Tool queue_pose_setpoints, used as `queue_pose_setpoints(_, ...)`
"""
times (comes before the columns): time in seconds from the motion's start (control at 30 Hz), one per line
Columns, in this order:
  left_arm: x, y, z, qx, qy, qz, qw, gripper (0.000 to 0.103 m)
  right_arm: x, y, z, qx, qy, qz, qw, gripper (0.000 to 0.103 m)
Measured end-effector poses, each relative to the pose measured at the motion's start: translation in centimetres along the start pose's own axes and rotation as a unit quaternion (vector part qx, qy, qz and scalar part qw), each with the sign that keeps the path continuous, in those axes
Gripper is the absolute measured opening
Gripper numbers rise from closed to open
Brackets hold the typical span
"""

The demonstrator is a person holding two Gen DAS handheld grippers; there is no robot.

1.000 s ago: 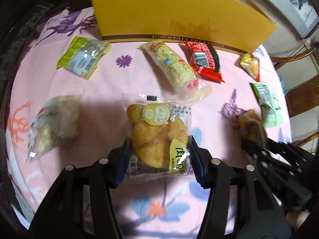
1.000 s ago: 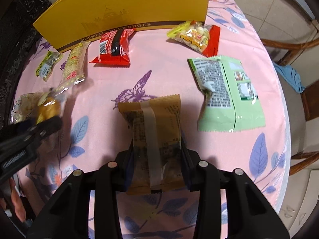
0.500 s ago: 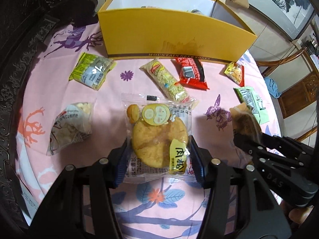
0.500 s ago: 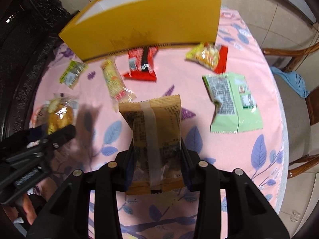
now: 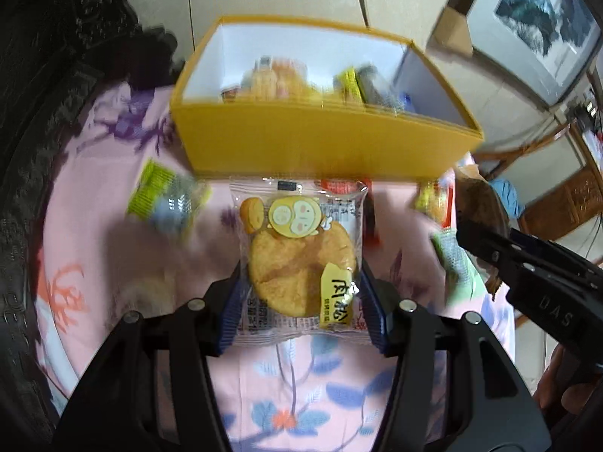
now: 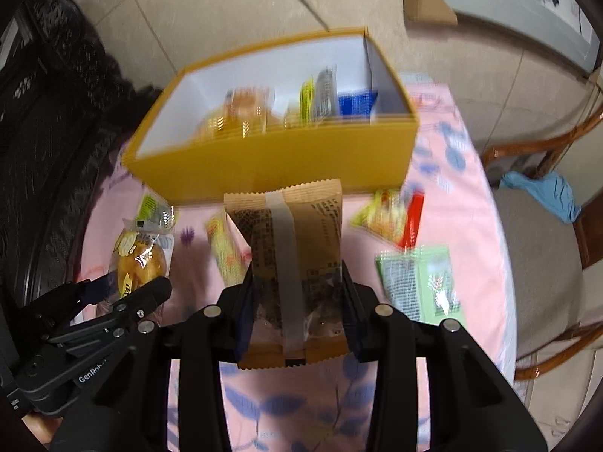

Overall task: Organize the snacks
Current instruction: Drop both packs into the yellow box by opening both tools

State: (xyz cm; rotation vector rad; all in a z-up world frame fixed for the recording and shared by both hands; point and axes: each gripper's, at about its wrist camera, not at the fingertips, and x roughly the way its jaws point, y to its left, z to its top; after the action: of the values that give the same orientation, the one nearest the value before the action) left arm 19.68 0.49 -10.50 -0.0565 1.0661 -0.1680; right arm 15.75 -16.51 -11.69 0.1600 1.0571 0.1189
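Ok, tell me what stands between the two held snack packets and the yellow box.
Nothing visible. Only the yellow cardboard box's near wall lies ahead of the clear cookie packet and brown paper packet; its top is open.

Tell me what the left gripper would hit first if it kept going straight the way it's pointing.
Probably the near wall of the yellow box, which stands just beyond the cake packet that the left gripper holds; depth is unclear, so the pink tablecloth may come first.
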Motion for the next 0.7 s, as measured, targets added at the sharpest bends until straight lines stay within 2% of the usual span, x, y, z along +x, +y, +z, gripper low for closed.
queue_pose_setpoints(0.13,0.2,0.1,5.2,0.003,-0.03,0.013,0.9995,0.055,0.0,0.0,3.9,0.002,-0.023,0.0,1.0,0.04)
queue_pose_setpoints(0.37,1.1,0.8,13.2,0.004,-0.057,0.043,0.9975,0.055,0.5,0.3,9.9,0.007,-0.048,0.003,0.999,0.04)
queue_pose_setpoints(0.53,0.7,1.0,15.8,0.009,-0.073,0.044,0.9963,0.055,0.1,0.8,13.2,-0.005,-0.068,-0.002,0.998,0.04)
queue_pose_setpoints(0.7,1.0,1.1,16.7,0.009,-0.073,0.044,0.9963,0.055,0.7,1.3,15.2,-0.01,-0.073,-0.005,0.997,0.04)
